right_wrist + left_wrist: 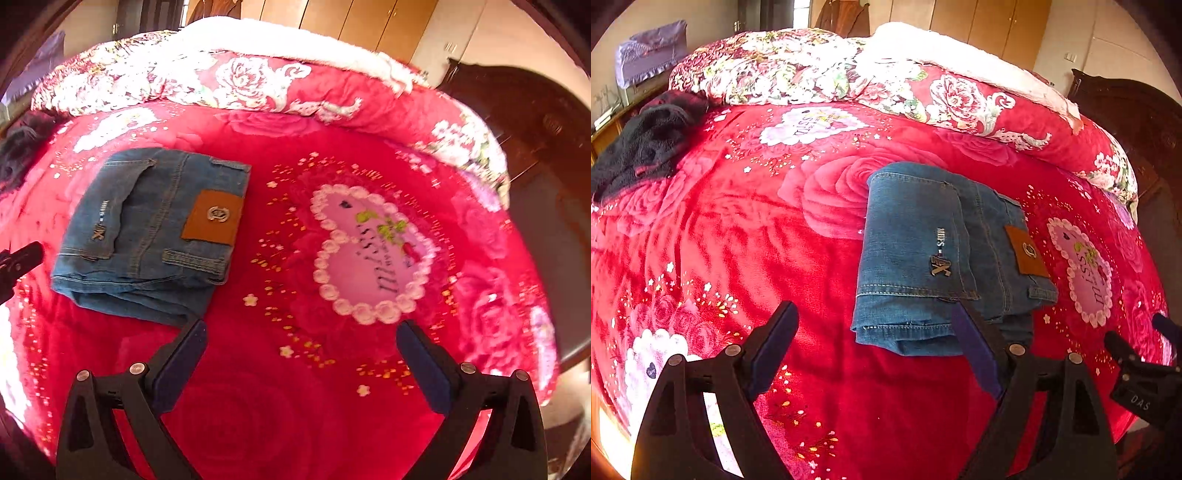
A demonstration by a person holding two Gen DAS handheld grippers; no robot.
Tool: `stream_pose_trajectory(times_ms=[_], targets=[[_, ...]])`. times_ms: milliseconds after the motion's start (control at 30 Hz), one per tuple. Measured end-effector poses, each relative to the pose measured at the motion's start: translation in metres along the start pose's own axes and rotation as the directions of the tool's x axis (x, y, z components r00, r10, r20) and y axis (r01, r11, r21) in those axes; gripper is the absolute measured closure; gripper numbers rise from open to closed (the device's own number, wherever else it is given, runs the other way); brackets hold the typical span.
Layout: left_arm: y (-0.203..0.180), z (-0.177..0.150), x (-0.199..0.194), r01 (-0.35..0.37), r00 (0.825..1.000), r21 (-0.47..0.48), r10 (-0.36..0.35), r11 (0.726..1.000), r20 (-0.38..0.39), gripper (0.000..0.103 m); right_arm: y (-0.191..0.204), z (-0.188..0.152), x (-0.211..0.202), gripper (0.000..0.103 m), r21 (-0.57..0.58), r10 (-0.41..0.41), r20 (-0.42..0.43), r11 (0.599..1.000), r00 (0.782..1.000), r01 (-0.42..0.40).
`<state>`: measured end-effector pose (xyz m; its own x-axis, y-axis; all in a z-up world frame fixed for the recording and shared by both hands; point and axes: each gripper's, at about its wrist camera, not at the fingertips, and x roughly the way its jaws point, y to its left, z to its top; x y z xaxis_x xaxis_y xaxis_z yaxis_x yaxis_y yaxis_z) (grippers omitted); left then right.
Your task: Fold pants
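The blue jeans (923,251) (147,229) lie folded into a compact rectangle on the red floral blanket (738,240), brown leather patch (1027,251) facing up. My left gripper (871,314) hovers at the bundle's near edge, jaws wide open and pressing on nothing; its right finger (975,343) overlaps the near denim edge in the picture. My right gripper (301,328) is open over bare blanket (295,406), to the right of the jeans and apart from them. The left wrist view catches part of the right gripper at its right edge; the left gripper's tip shows at the right wrist view's left edge.
A folded floral quilt (886,81) with white fleece lines the far side of the bed. A dark fuzzy garment (646,140) lies at the far left. Dark wooden furniture (1137,129) stands beyond the right edge, and wardrobes (997,22) stand along the back wall.
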<state>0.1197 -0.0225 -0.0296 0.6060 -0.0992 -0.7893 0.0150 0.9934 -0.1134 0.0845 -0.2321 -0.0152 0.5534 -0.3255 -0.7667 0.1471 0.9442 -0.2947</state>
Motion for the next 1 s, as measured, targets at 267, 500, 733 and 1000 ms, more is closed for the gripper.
stream_pose_trajectory(times_ms=[267,500,733,1000], targets=[[-0.003,-0.013,-0.028,-0.066,0.996,-0.044,0.069,0.997,0.056,0.017,-0.013,-0.010,-0.023,0.001,0.060,0.130,0.069,0.989,0.989,-0.134],[0.000,-0.022,-0.042,0.000,0.997,-0.049,0.004,0.999,0.076,0.017,-0.020,-0.028,-0.048,0.001,0.091,0.156,0.155,0.981,0.976,-0.171],[-0.024,-0.030,-0.058,-0.138,0.982,0.061,0.129,0.989,0.135,0.017,-0.023,-0.052,-0.048,0.001,0.113,0.137,0.144,0.982,0.980,-0.154],[-0.043,-0.036,-0.065,-0.205,0.975,0.151,0.187,0.967,0.122,0.017,-0.027,-0.067,-0.046,0.001,0.130,0.139,0.121,0.979,0.983,-0.155]])
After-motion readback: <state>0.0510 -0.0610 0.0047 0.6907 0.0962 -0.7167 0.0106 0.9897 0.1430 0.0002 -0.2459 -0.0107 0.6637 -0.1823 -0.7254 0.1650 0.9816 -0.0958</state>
